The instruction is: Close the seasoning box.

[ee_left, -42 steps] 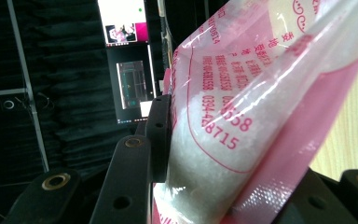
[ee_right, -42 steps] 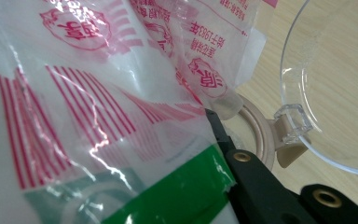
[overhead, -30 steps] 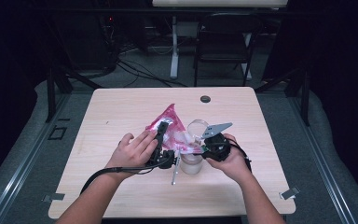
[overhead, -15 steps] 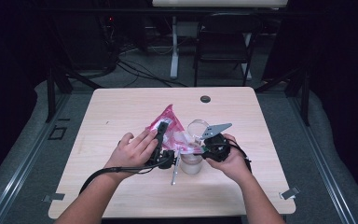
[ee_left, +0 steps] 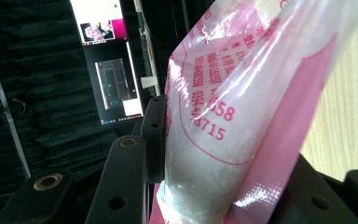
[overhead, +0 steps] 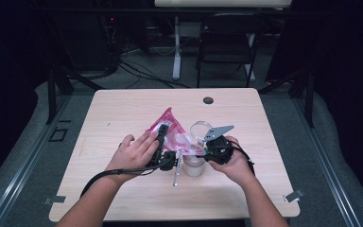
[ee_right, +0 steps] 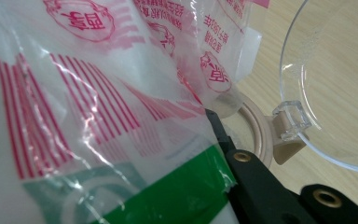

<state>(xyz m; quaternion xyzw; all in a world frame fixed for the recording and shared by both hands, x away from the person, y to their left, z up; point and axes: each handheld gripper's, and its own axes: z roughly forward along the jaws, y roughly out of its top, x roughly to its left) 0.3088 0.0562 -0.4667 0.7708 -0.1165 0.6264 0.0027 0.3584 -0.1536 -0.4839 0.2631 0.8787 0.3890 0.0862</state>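
2 grippers hold a pink bag [overhead: 172, 135] over a jar [overhead: 193, 163].
Left gripper [overhead: 163, 142] and right gripper [overhead: 207, 147] clamp the bag, table-centre, 10 o'clock of the jar; soft, slippery film, probably best pinched at edges.

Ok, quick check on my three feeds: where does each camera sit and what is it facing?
High view: above the person's side, looking forward and down at the table; both forearms, left gripper, right gripper.
Left gripper view: on the left gripper, looking along its black jaws clamping the pink bag.
Right gripper view: on the right gripper, facing the bag and jar with its clear lid.
Shared: the bag.
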